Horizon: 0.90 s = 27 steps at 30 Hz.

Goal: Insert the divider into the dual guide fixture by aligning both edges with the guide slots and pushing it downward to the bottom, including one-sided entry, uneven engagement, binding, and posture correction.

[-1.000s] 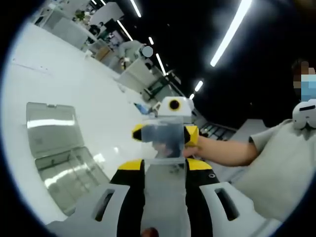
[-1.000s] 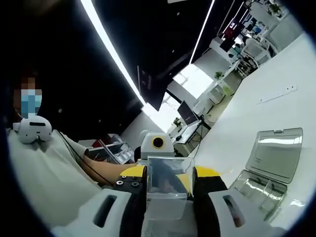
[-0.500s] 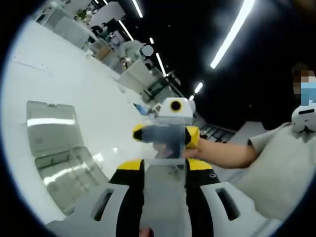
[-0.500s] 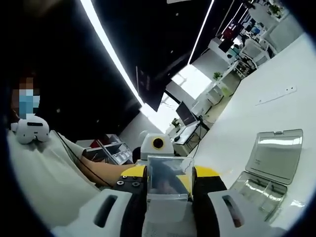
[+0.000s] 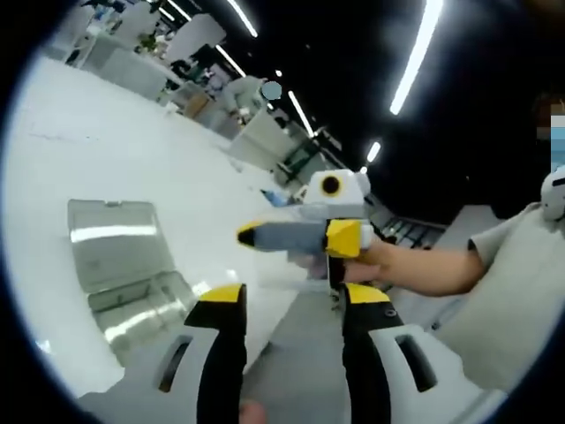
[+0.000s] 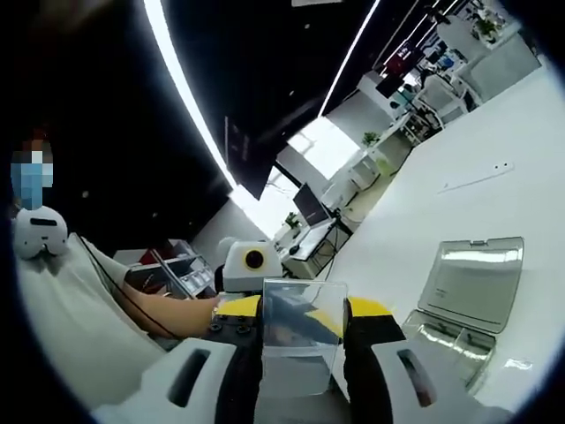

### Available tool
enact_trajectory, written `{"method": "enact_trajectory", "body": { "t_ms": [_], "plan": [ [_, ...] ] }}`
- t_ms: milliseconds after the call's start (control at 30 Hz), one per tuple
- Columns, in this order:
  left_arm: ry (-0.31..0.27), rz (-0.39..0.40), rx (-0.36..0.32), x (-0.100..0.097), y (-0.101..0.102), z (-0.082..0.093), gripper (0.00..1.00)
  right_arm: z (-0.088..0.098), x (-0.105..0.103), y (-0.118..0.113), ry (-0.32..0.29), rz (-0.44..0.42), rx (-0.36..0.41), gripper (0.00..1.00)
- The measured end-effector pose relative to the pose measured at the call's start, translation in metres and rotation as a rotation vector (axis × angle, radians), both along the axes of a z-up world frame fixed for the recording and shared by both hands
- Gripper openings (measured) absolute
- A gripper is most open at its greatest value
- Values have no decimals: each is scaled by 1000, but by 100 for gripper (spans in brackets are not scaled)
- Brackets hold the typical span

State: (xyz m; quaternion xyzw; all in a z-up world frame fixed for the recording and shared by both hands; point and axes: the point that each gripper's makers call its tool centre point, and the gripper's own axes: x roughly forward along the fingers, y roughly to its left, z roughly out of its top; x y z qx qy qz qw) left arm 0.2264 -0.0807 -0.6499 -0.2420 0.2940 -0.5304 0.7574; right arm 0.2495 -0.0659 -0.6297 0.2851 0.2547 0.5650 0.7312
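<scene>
The divider (image 6: 305, 334) is a clear plastic plate, standing upright between the yellow-tipped jaws of my right gripper (image 6: 305, 309), which is shut on it. In the left gripper view my left gripper (image 5: 293, 299) is open, with a wide gap and nothing between its jaws. It faces the right gripper (image 5: 300, 237), which hangs just ahead in a hand; the clear plate is hard to make out there. The guide fixture (image 5: 124, 269), a clear plastic box with its lid folded back, lies on the white table (image 5: 106, 159) below and to the left, also the fixture (image 6: 468, 305) at the lower right.
A person in a light grey shirt (image 5: 516, 291) stands close behind the grippers, forearm (image 5: 424, 269) stretched out. The white table (image 6: 459, 203) runs far back, with a small flat strip (image 6: 472, 174) lying on it. Desks and ceiling lights fill the background.
My left gripper has opened and let go of the divider, which both grippers held before. The right gripper keeps its hold. Both views have shifted slightly.
</scene>
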Motion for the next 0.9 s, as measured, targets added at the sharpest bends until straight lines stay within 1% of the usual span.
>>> {"method": "enact_trajectory", "body": {
  "t_ms": [67, 100, 167, 200, 233, 300, 333, 400, 533, 567, 667, 733, 800, 867, 900],
  "plan": [
    [-9, 17, 26, 2, 2, -3, 37, -3, 3, 0, 1, -15, -17, 31],
    [-28, 35, 63, 4, 4, -6, 36, -6, 5, 0, -3, -26, -38, 31],
    [-40, 46, 84, 4, 4, -8, 35, -8, 7, 0, 7, -39, -50, 31],
    [-39, 53, 92, 4, 4, -8, 35, -11, 9, 0, 17, -53, -67, 31],
    [-50, 65, 104, 5, 4, -8, 35, -15, 11, -1, 9, -63, -92, 31],
    [-60, 81, 129, 5, 4, -9, 33, -18, 15, -2, 17, -86, -103, 31],
    [-71, 97, 159, 7, 6, -12, 32, -22, 16, -3, 24, -99, -125, 31],
    [-78, 108, 188, 7, 6, -14, 28, -24, 18, -3, 28, -112, -132, 31],
    [-57, 143, 229, 10, 7, -22, 27, -28, 20, -3, 32, -136, -153, 31],
    [-54, 156, 241, 12, 8, -24, 27, -30, 21, -3, 41, -146, -166, 31],
    [-60, 179, 276, 13, 9, -27, 27, -36, 21, -2, 53, -164, -196, 31],
    [-52, 190, 299, 14, 9, -29, 25, -40, 22, -2, 57, -180, -213, 31],
    [-52, 201, 311, 15, 8, -29, 25, -46, 25, -3, 74, -200, -233, 31],
    [-54, 207, 335, 15, 7, -31, 25, -48, 25, -2, 82, -205, -245, 31],
    [-53, 204, 358, 14, 6, -33, 25, -52, 25, -2, 90, -215, -264, 31]
  ]
}}
